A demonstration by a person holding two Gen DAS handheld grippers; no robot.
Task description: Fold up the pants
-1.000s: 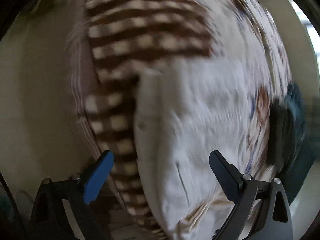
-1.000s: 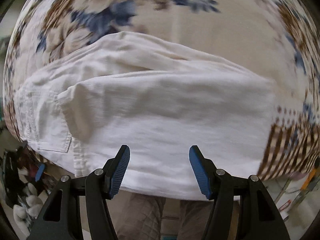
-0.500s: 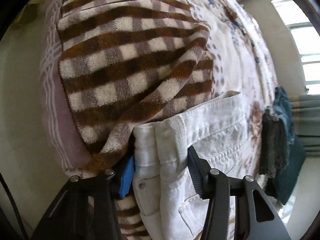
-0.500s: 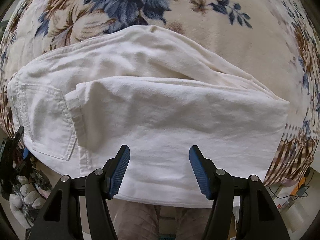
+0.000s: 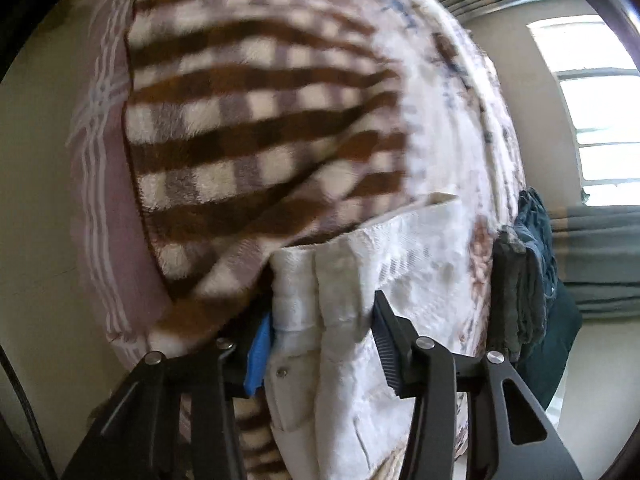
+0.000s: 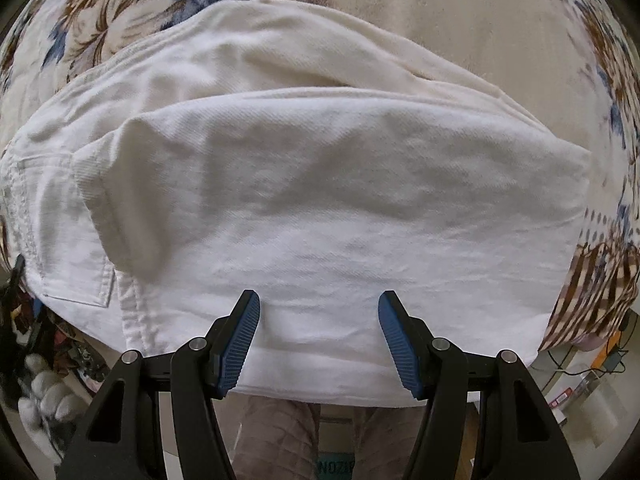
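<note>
Your left gripper is clamped on the soft white cotton pants' thick waistband; your right gripper gapes at their near edge—pinch there.

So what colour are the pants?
White; the pants show best in the right wrist view.

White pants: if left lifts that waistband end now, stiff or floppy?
Probably floppy: the white pants show soft wrinkles and lie folded over themselves. The waistband, bunched thick between the left gripper fingers, should hold. The rest likely drags across the floral blanket.
</note>
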